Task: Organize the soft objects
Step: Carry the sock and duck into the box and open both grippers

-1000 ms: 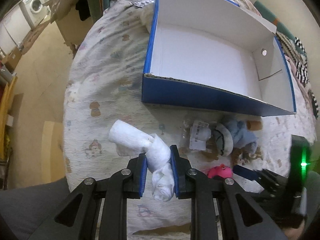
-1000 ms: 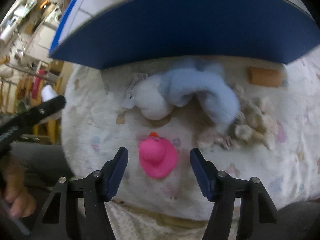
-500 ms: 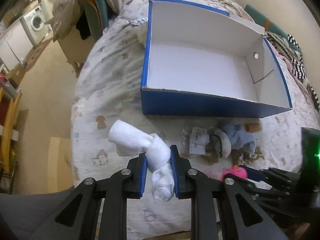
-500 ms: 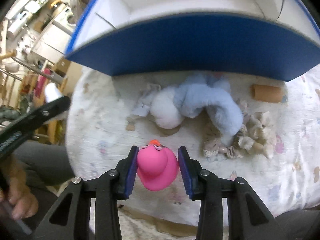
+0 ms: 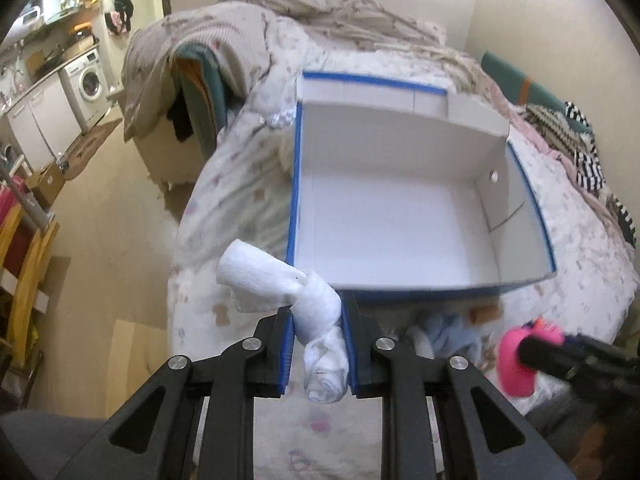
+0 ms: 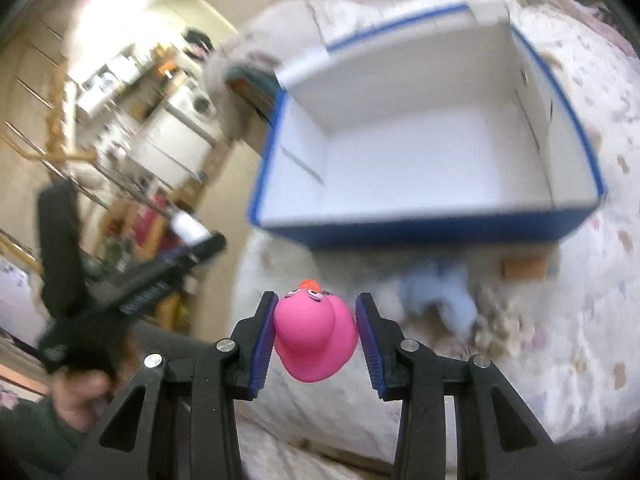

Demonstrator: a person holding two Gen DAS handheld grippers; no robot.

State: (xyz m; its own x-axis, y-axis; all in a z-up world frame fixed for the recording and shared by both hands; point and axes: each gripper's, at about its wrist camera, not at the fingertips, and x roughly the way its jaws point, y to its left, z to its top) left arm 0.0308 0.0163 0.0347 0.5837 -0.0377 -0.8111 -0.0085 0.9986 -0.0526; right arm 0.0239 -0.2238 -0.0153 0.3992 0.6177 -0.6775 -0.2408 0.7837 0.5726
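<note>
My left gripper (image 5: pixel 318 344) is shut on a white rolled sock (image 5: pixel 296 300) and holds it above the bed, just before the near wall of an open blue box with a white inside (image 5: pixel 400 216). My right gripper (image 6: pixel 316 336) is shut on a pink rubber duck (image 6: pixel 316 340), lifted above the bed in front of the same box (image 6: pixel 424 160). The duck also shows at the right of the left wrist view (image 5: pixel 520 360). A light blue plush (image 6: pixel 444 296) and a beige plush (image 6: pixel 500 328) lie on the bed before the box.
The bed has a patterned white cover (image 5: pixel 240 184) with its edge on the left. A small brown cylinder (image 6: pixel 524 268) lies by the box. Blankets (image 5: pixel 320 16) pile up behind the box. Striped cloth (image 5: pixel 584 160) lies at the right. A washing machine (image 5: pixel 90 80) stands far left.
My right gripper closed on the pink duck and lifted it off the bed. Both grippers have risen and tilted, so the box interior shows from above. The left still holds the sock.
</note>
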